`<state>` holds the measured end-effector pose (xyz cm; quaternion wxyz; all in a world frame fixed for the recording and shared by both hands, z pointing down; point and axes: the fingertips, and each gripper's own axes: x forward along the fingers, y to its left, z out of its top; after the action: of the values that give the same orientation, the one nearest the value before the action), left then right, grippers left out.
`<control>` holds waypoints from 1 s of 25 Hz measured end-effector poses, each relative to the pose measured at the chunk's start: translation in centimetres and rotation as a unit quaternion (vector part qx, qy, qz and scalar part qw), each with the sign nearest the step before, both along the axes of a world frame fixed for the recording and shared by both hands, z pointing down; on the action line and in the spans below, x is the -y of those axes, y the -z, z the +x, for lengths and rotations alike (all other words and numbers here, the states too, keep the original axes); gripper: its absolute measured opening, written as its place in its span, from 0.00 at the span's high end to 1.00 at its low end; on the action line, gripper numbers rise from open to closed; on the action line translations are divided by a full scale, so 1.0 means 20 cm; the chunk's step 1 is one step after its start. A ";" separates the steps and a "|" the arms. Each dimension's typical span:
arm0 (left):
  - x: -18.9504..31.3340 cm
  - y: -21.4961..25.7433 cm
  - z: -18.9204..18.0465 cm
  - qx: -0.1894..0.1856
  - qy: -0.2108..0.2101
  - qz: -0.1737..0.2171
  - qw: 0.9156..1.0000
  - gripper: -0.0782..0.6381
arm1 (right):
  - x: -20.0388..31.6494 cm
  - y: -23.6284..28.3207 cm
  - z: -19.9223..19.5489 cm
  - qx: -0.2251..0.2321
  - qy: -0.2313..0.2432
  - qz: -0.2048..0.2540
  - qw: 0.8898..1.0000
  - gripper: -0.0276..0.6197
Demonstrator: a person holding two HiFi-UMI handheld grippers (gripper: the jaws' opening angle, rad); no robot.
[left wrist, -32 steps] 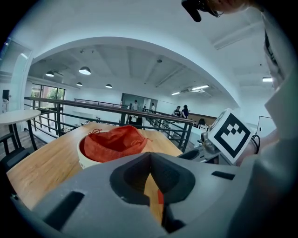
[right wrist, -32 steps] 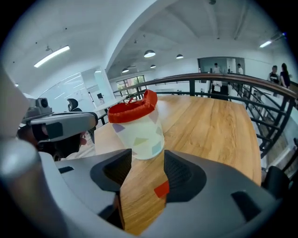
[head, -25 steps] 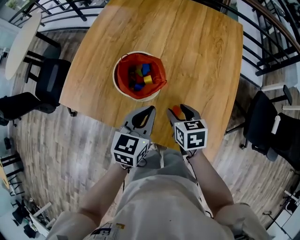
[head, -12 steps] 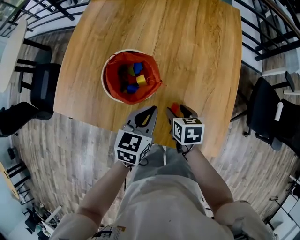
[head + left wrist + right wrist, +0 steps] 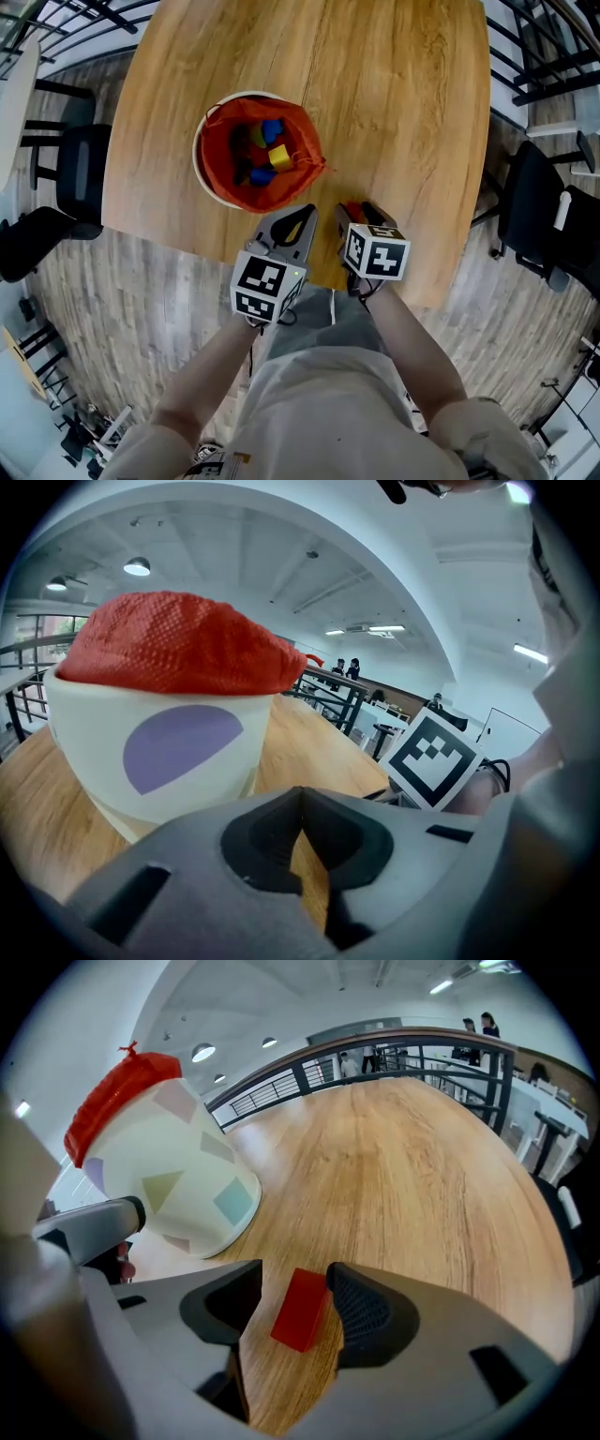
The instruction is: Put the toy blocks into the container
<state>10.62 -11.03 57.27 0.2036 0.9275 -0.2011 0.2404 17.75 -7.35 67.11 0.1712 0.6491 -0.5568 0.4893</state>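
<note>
A white container (image 5: 208, 183) with a red liner (image 5: 220, 155) stands on the wooden table (image 5: 403, 103) and holds blue, yellow and red blocks (image 5: 270, 150). One red block (image 5: 352, 208) lies on the table near the front edge, right of the container. My right gripper (image 5: 357, 212) straddles it. Its jaws have just been opening, and in the right gripper view the red block (image 5: 302, 1312) rests against the right pad with a gap to the left one. My left gripper (image 5: 306, 214) is shut on nothing, low beside the container (image 5: 159, 752).
The table's front edge (image 5: 309, 281) runs just under both grippers. Black chairs stand at the left (image 5: 80, 178) and right (image 5: 539, 220) of the table, with railings beyond. The marker cube of the right gripper (image 5: 433, 759) sits close beside the left one.
Both grippers have come down toward the table near its front edge. The right gripper has rolled somewhat, with the red block staying between its jaws.
</note>
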 end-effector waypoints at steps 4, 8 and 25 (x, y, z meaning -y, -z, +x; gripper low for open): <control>0.00 -0.03 0.00 0.001 0.000 -0.007 1.000 0.87 | -0.03 -0.04 0.01 -0.016 -0.009 -0.017 1.000 0.61; -0.01 -0.04 0.00 0.000 -0.001 -0.012 1.000 0.87 | -0.05 -0.07 0.00 -0.024 -0.005 -0.024 0.999 0.61; -0.04 -0.08 -0.01 0.010 -0.002 -0.019 1.000 0.87 | -0.09 -0.08 0.01 -0.069 0.025 -0.036 0.997 0.73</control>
<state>10.44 -10.18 58.94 0.2185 0.9216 -0.1968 0.2534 17.87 -5.48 68.78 0.2446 0.6604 -0.5416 0.4590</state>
